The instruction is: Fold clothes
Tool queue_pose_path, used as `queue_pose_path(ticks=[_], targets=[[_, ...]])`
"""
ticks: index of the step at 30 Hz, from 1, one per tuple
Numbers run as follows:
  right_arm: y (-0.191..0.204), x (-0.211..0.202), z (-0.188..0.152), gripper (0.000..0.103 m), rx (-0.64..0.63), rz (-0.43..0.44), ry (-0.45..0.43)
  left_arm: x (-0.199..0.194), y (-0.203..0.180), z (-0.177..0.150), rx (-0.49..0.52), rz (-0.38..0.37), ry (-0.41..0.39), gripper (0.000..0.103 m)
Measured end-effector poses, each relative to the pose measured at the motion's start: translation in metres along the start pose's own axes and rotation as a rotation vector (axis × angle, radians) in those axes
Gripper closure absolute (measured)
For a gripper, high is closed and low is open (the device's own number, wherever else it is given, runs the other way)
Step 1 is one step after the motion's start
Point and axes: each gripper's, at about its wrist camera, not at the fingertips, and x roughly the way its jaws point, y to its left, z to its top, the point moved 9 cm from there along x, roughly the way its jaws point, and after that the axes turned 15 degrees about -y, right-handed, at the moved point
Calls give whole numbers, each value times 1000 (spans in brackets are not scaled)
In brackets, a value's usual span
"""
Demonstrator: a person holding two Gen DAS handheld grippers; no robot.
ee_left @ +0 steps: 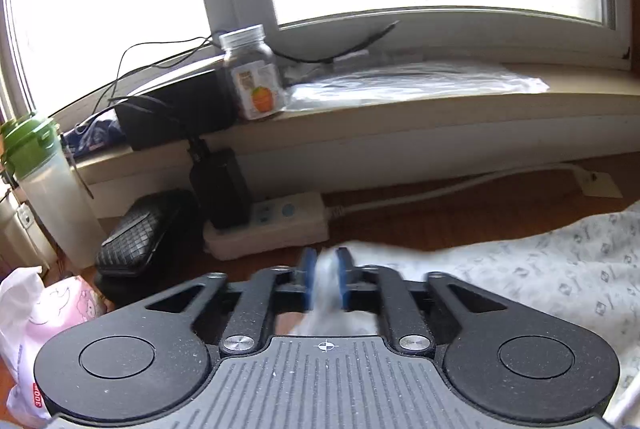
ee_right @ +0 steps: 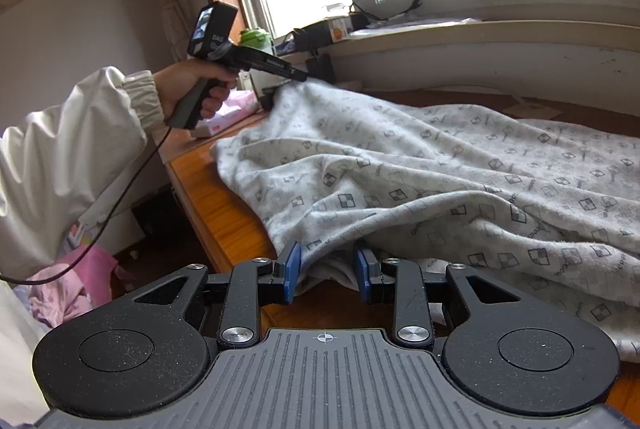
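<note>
A grey-white patterned cloth (ee_right: pixel 440 181) lies rumpled across the wooden table (ee_right: pixel 216 197). In the right wrist view its far corner rises to the tip of my left gripper (ee_right: pixel 302 77), held by a hand (ee_right: pixel 188 81). The left wrist view shows my left gripper (ee_left: pixel 326 269) with blurred white fabric filling the gap between its blue pads (ee_left: pixel 308 275); more of the cloth (ee_left: pixel 540 269) spreads to the right. My right gripper (ee_right: pixel 328 269) sits at the cloth's near edge, jaws apart. A fold lies between the pads, and bare wood shows in the gap.
Just ahead of the left gripper are a white power strip (ee_left: pixel 272 225) with a black adapter, a black woven case (ee_left: pixel 136 233) and a green-lidded bottle (ee_left: pixel 36 165). A jar (ee_left: pixel 252 77) and cables sit on the window sill (ee_left: pixel 440 109). A white sleeve (ee_right: pixel 72 133) is at left.
</note>
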Motion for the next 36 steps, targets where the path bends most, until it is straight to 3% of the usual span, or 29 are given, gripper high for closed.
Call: queue_pose_path(ticks=[1,5,8,14,20,26,27,28,34,36], targets=[[0,-2,0,72,5,-3,-2,-2,-5,1,2,5,-6,46],[-5,-9,4,70,15,-44,-12,-4,-49,-1,-12,-116,-27,32],[-12,-21,10,63,8,-86,-36,-2,-89,-3,-8,-216,-46,32],[-44,-48,25,63,-108,-215,-37,7,-152,-1,10,-335,-104,26],[-83,-53,23,63,-207,-303,44,17,-180,-18,-26,-385,-64,25],[-86,-41,15,64,-330,-278,136,18,-188,-28,-3,-398,-17,25],[-86,-39,15,70,-334,-269,140,20,-188,-30,0,-397,-3,25],[-86,-39,17,97,-335,-266,141,22,-189,-31,6,-388,11,25],[-77,-84,55,101,-281,-295,21,23,-181,-33,-19,-357,22,25],[-71,-100,53,101,-274,-296,24,23,-179,-33,-26,-351,29,25]])
